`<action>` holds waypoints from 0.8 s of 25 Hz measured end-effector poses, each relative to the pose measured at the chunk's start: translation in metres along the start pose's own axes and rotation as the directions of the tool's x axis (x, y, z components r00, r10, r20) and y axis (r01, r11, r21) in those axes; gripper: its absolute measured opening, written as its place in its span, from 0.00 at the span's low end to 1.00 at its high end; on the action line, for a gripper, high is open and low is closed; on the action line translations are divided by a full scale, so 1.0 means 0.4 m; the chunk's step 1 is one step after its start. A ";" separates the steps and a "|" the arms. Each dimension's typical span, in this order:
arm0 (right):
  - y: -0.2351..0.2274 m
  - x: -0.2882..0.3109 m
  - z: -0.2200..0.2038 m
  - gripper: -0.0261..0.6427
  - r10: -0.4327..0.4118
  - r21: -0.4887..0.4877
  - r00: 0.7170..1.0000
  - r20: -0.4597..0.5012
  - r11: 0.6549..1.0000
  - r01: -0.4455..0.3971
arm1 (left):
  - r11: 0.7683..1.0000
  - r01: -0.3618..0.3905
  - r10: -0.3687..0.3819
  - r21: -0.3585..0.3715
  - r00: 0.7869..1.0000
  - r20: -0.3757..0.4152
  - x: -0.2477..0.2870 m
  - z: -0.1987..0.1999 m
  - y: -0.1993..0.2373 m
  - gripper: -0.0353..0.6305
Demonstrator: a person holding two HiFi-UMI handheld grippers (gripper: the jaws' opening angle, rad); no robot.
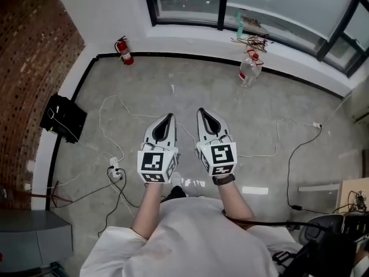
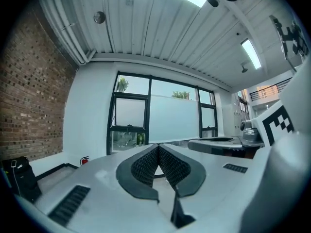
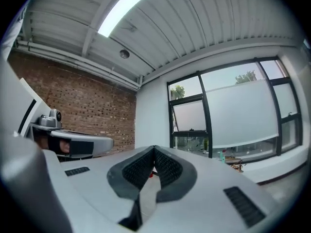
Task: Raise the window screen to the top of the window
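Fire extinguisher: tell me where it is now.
In the head view the fire extinguisher stands on the floor at upper left, against the white wall, left of the window and the water bottle.

A fire extinguisher (image 1: 124, 51) stands left beneath the window (image 1: 187, 2), a bottle (image 1: 249, 70) right; a bag (image 1: 63, 118) lies beside the brick wall (image 1: 29, 68).

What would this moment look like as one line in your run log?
left gripper: shut, empty | right gripper: shut, empty | both: level, side by side | window screen: untouched, below window top
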State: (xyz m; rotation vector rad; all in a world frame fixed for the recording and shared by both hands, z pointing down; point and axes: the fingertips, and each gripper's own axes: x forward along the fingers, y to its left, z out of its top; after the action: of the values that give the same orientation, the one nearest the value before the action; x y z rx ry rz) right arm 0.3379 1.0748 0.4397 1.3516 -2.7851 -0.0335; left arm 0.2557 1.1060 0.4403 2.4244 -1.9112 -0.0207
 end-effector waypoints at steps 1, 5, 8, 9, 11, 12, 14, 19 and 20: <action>0.008 0.033 0.011 0.04 0.005 -0.013 1.000 0.002 1.000 -0.005 | 1.000 -0.001 0.001 -0.005 1.000 0.010 0.020 0.011 0.030 0.05; 0.028 0.170 0.044 0.04 0.011 -0.036 1.000 0.006 0.999 -0.010 | 1.000 -0.002 0.002 -0.001 0.999 0.040 0.094 0.048 0.139 0.05; 0.063 0.272 0.053 0.04 0.020 -0.044 1.000 0.008 0.999 -0.020 | 1.000 0.001 -0.001 -0.009 0.999 0.042 0.133 0.050 0.227 0.05; 0.075 0.305 0.057 0.04 0.022 -0.046 1.000 0.013 0.999 -0.022 | 1.000 0.004 -0.004 -0.009 0.999 0.042 0.145 0.049 0.255 0.05; 0.091 0.367 0.066 0.04 0.022 -0.051 0.999 0.026 0.998 -0.021 | 1.000 0.010 -0.010 -0.004 0.999 0.045 0.171 0.052 0.306 0.05; 0.097 0.395 0.069 0.04 0.021 -0.052 0.999 0.030 0.998 -0.019 | 1.000 0.012 -0.012 0.000 0.999 0.046 0.181 0.053 0.329 0.05; 0.113 0.444 0.066 0.04 0.023 -0.058 0.999 0.031 0.998 -0.021 | 1.000 0.008 -0.008 -0.003 0.999 0.051 0.194 0.050 0.377 0.05; 0.141 0.575 0.012 0.04 0.052 -0.060 0.998 -0.030 0.997 -0.054 | 0.997 -0.010 0.011 -0.075 1.000 0.013 0.252 -0.003 0.490 0.05; 0.136 0.602 0.001 0.04 0.058 -0.060 0.997 -0.041 0.996 -0.061 | 0.997 -0.016 0.017 -0.076 1.000 0.011 0.272 -0.008 0.506 0.05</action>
State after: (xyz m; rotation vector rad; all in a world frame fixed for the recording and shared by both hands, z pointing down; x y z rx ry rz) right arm 0.1463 0.9194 0.4492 1.2417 -2.7666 -0.0882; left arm 0.0849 0.9532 0.4564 2.3651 -1.8991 -0.1049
